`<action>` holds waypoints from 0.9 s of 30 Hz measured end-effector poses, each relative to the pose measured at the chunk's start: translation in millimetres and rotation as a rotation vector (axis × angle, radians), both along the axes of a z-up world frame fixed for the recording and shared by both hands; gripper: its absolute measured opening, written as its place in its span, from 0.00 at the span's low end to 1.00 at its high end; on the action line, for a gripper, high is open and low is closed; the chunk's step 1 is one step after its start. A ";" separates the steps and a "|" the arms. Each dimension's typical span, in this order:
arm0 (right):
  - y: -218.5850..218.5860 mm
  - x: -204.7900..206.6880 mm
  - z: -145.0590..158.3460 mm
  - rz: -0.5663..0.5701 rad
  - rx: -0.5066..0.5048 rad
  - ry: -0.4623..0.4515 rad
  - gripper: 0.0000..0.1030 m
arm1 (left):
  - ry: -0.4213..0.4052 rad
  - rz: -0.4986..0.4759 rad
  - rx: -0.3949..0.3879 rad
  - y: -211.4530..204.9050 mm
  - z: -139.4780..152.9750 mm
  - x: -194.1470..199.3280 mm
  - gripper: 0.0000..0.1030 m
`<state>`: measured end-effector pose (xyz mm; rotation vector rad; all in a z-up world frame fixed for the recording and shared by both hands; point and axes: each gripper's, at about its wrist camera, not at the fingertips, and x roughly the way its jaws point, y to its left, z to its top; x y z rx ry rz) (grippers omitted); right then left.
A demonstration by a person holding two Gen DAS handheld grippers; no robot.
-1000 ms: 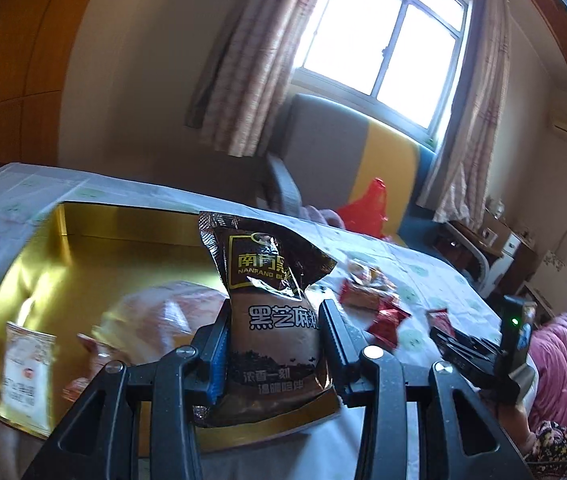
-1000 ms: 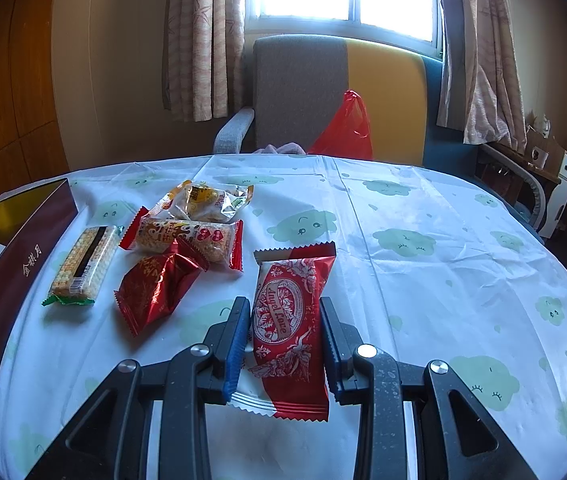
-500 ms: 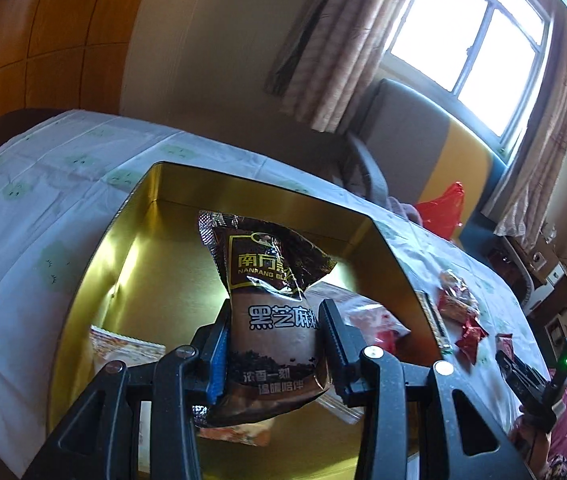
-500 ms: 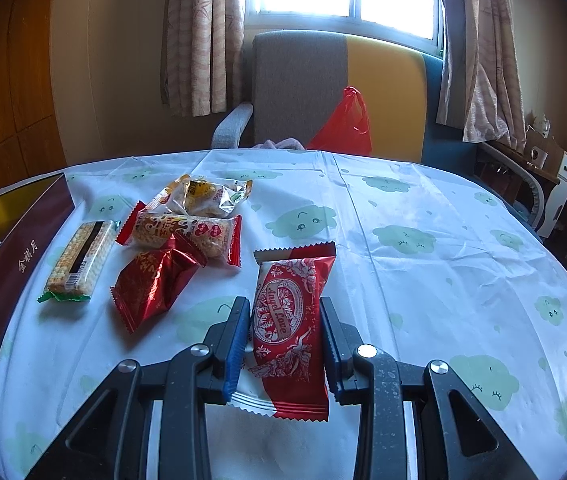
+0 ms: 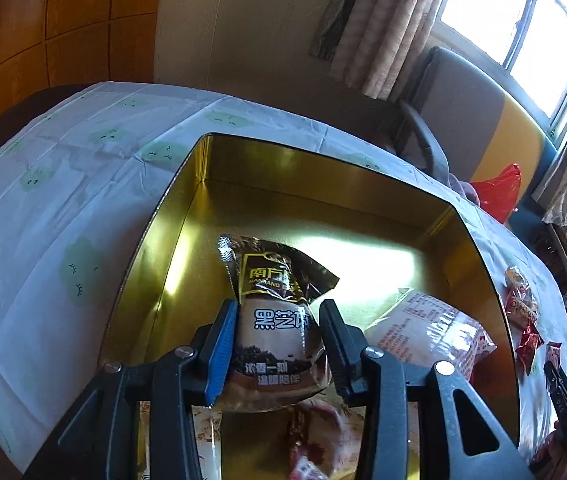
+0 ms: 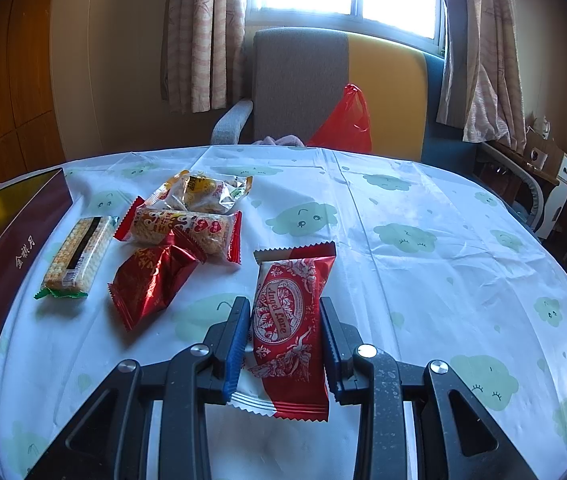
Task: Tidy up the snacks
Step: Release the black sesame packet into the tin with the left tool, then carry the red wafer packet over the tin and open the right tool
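My left gripper (image 5: 279, 320) is shut on a brown sesame snack packet (image 5: 275, 320) and holds it over the open gold tin box (image 5: 323, 184). A pale bread pack (image 5: 431, 332) and other packets lie in the box. My right gripper (image 6: 285, 320) is shut on a red-and-white wafer packet (image 6: 289, 316) just above the table. To its left lie a red foil packet (image 6: 149, 280), a red-ended biscuit pack (image 6: 181, 226), a clear candy bag (image 6: 203, 192) and a cracker pack (image 6: 77, 256). The box's maroon side (image 6: 11, 264) is at far left.
The table has a white cloth with green clouds (image 6: 423, 240). A grey and yellow armchair (image 6: 323, 80) with a red bag (image 6: 347, 120) stands behind it. Loose snacks (image 5: 523, 308) lie right of the box in the left wrist view.
My left gripper has carried the brown packet left and over the gold box, which now fills the view. My right gripper keeps hold of the wafer packet and has barely moved.
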<state>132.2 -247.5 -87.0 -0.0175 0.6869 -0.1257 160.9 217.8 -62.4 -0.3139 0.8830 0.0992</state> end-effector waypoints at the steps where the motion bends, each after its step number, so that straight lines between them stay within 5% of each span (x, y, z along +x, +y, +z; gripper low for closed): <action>1: 0.0 0.2 -0.3 0.000 0.000 0.002 0.33 | -0.004 0.003 0.004 0.1 1.0 -0.9 0.42; 5: -0.2 0.0 -0.7 0.000 0.000 0.001 0.33 | -0.038 0.019 0.065 -4.7 7.1 -11.3 0.44; 11: 0.1 0.5 -0.8 -0.001 -0.002 -0.003 0.33 | -0.111 0.010 0.026 -14.1 17.2 -30.3 0.46; 15: 0.9 -0.7 -0.2 0.001 -0.007 -0.006 0.33 | -0.136 -0.021 -0.020 -27.7 20.1 -43.8 0.64; 27: 31.1 -15.7 15.2 0.109 -0.024 -0.021 0.33 | -0.154 -0.093 -0.035 -62.1 21.3 -71.0 0.64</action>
